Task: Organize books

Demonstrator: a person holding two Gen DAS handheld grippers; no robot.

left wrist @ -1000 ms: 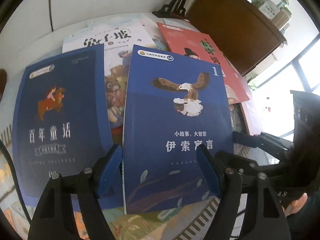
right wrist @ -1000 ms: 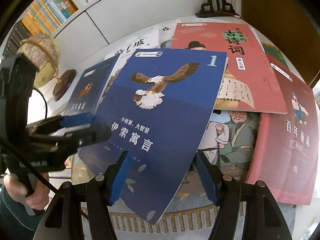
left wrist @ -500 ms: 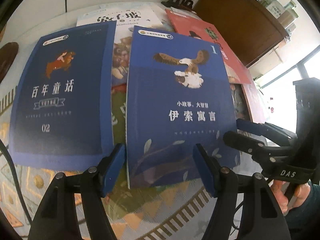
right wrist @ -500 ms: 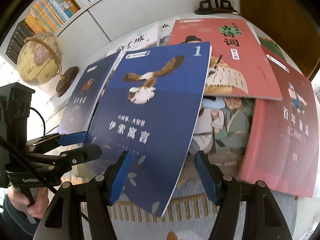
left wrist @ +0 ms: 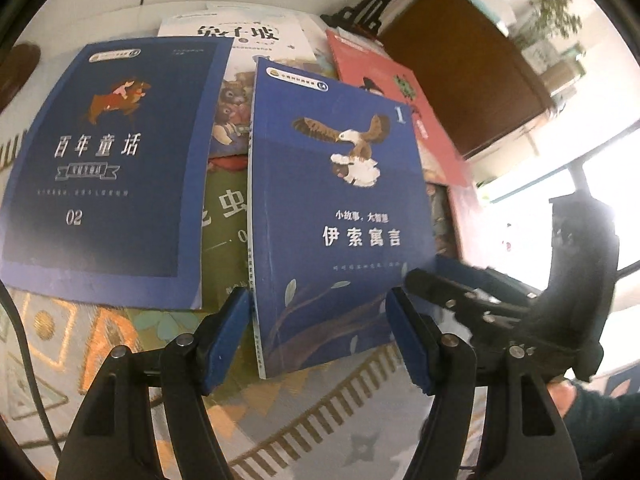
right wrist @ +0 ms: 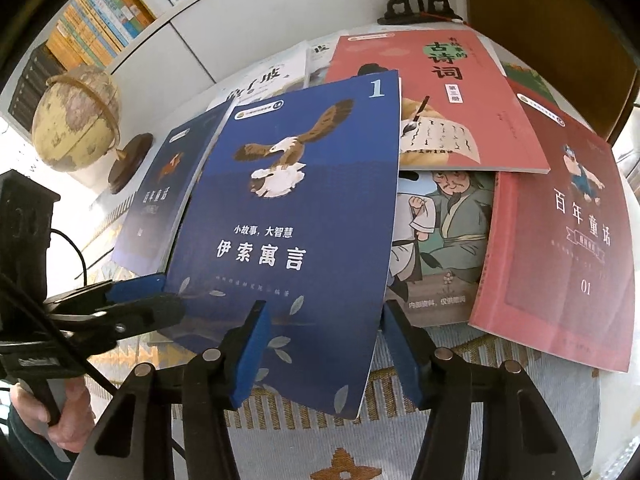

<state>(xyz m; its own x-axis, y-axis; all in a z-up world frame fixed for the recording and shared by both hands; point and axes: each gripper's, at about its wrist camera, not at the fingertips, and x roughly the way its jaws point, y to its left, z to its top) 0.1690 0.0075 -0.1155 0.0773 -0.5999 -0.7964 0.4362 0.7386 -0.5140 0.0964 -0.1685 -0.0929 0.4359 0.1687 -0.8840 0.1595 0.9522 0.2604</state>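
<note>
As both claws face the eagle bk (left wrist: pixel 340 220) (right wrist: pixel 288 220) cover-on, neither clamps it. L gripper (left wrist: pixel 316 300): pads apart, just been closing a bit; the bk's lower part shows in the gap and the left pad sits just beside the spine. R gripper (right wrist: pixel 324 312): pads apart, just been closing; bk's lower right part between them, right pad beside its page edge. No pad seen pressing.

Eagle bk lies tilted on top of the pile, lower edge over the patterned cloth (right wrist: pixel 400 432). Dark blue bk "02" (left wrist: pixel 112 160) to its left, overlapping a green bk. Red bk "01" (right wrist: pixel 568 220) well to the right, salmon poetry bk (right wrist: pixel 452 92) behind. Globe (right wrist: pixel 76 120) at back left.
</note>
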